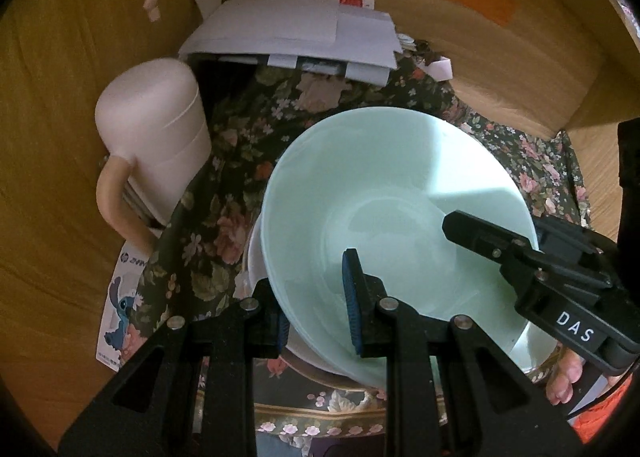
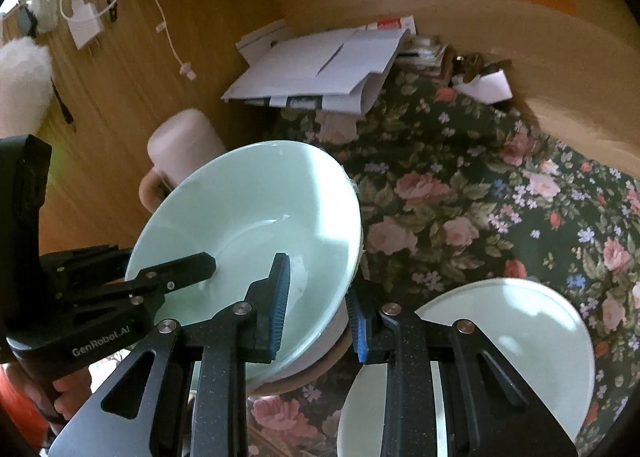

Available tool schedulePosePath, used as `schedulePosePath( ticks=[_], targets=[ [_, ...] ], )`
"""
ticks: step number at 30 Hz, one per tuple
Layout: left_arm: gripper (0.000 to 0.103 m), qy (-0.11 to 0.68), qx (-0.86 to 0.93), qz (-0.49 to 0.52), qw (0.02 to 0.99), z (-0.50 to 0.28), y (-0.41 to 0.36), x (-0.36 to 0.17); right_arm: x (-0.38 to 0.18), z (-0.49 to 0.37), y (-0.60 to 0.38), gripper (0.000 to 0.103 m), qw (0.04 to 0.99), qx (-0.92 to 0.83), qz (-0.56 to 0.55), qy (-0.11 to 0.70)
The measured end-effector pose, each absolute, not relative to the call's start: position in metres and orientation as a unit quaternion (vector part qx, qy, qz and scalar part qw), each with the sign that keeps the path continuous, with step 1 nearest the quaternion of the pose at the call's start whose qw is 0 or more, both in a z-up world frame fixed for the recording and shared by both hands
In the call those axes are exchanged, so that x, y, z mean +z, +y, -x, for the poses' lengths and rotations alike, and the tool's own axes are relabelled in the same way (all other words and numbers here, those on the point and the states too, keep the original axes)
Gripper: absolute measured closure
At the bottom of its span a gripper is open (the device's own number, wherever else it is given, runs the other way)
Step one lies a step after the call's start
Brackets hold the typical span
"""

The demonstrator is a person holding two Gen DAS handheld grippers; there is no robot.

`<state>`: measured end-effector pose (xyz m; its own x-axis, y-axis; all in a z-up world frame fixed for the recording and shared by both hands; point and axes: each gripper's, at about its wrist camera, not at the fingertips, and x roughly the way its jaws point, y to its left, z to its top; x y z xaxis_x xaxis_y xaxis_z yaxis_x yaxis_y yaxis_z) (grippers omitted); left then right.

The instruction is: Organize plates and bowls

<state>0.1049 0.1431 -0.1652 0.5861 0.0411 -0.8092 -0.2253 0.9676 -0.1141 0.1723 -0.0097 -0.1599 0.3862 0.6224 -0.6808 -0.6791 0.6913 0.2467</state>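
Both our grippers, left (image 1: 318,307) and right (image 2: 318,307), pinch the green bowl (image 1: 384,193) at opposite rims, tilted over a white dish (image 2: 328,341). Uneven lowering could slip it.

pale mint-green bowl (image 1: 384,193) between black jaws with blue pads (image 1: 352,297); beneath, dark cloth (image 2: 460,185) patterned with pink roses; beyond, pink mug (image 1: 156,129), white papers (image 1: 296,29).

Home desk nook: floral cloth (image 2: 460,185), papers (image 2: 320,69)

I read "DAS" on the right gripper (image 1: 472,229) body and "GenRobot.AI" on the left gripper (image 2: 200,263) body.
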Motion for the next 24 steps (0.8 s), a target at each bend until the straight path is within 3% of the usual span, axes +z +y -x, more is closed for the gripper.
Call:
schedulePosePath(
  ticks=[24],
  targets=[
    [0.08,0.443,0.103,0.055,0.889,-0.108,0.141,-0.184,-0.172,-0.172,-0.002,0.075,0.829,0.381,0.089,0.401]
  ],
)
